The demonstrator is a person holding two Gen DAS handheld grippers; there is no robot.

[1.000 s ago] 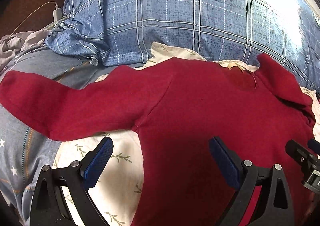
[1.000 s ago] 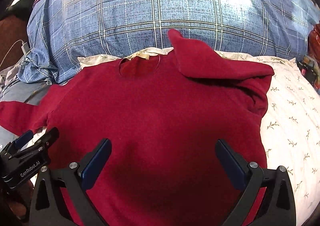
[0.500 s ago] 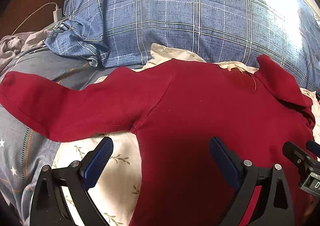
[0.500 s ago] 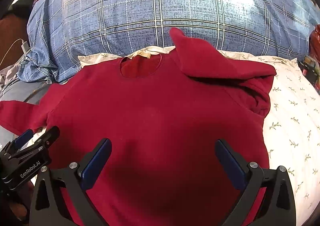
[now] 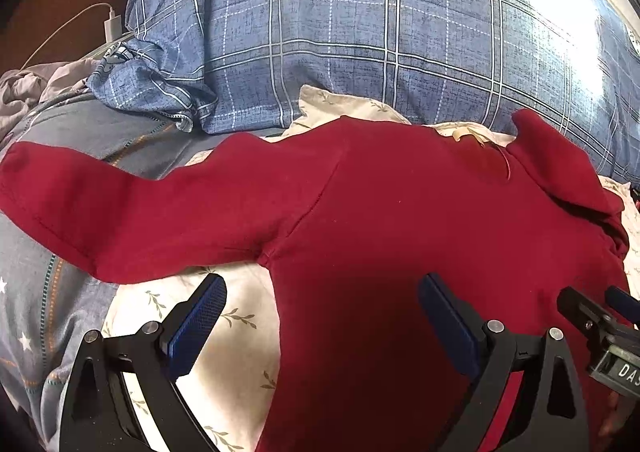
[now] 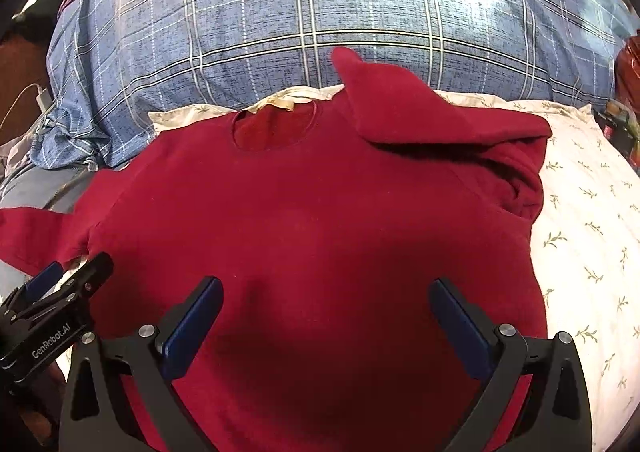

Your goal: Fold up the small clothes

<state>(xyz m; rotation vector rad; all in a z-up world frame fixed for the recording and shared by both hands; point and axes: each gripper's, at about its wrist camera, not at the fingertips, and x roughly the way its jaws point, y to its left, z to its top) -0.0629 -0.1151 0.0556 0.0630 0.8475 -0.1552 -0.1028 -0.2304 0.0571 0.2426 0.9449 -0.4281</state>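
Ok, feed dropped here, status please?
Left gripper open, right gripper open, both empty. Red sweater flat; one sleeve folded in. Nothing in the way.

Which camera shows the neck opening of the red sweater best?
The right wrist view: the neck opening faces the camera, whole, with its label. The left wrist view shows it only flattened, from the side.

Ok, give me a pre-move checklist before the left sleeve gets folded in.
1. Left gripper open, holding nothing: ok.
2. Right gripper open, holding nothing: ok.
3. Sweater body lies flat on the floral sheet: ok.
4. Right sleeve folded over the body: ok, though bunched at the shoulder.
5. Left sleeve folded in: not ok, it lies stretched out onto the grey bedding.
6. Hem lies straight: cannot tell, hidden below both views.
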